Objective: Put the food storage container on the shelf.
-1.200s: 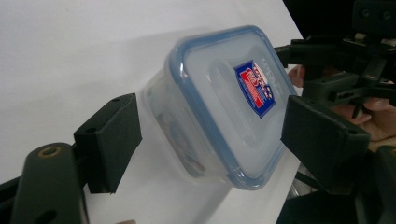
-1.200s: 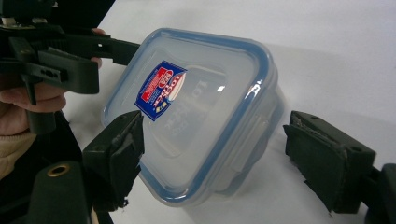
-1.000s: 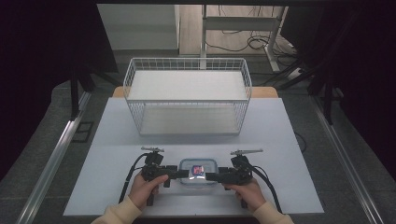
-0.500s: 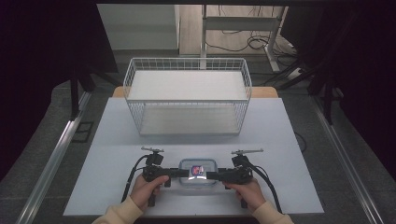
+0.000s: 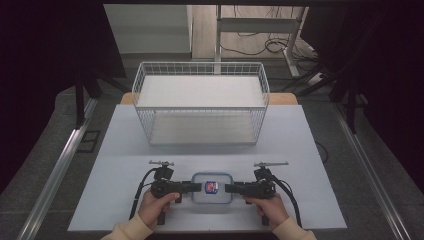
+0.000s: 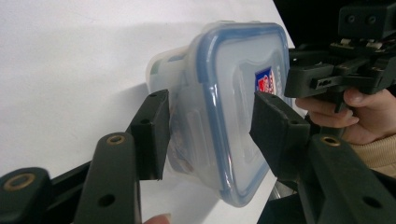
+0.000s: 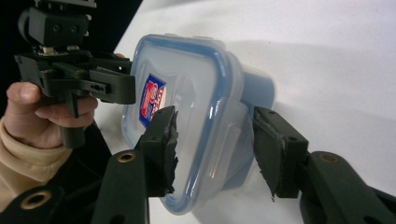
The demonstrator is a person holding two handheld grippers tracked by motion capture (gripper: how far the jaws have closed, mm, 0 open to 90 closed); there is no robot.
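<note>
**A:** Status?

**B:** Left hand-held gripper point(image 5: 196, 187) has just been closing and is clamped on the left end of the box point(image 5: 212, 189), one pad on the lid, one under the base. Right hand-held gripper point(image 5: 229, 188) has also just been closing, with the box's right end between its jaws. One pad is on the lid; the other stands just off the base side, so I wouldn't call that a firm grip yet.

**A:** Where's the box?

**B:** On the tabletop point(image 5: 120, 165), near the front edge, roughly centred between the left and right edges. From the high view I can't tell whether it has left the surface.

**A:** Orientation?

**B:** Lid up, blue rim, label point(image 5: 212, 187) showing. Long axis runs left to right, parallel to the front edge, so each gripper takes a short end.

**A:** Done vs left?

**B:** Done: both grippers placed at the ends, left grip made. Left, as I judge it: finish the right grip, lift level, and probably carry it to the basket point(image 5: 145, 80) at the back edge. Basket holds nothing so far.

**A:** Risk?

**B:** Uneven grip, so the box could tilt on lift.
</note>
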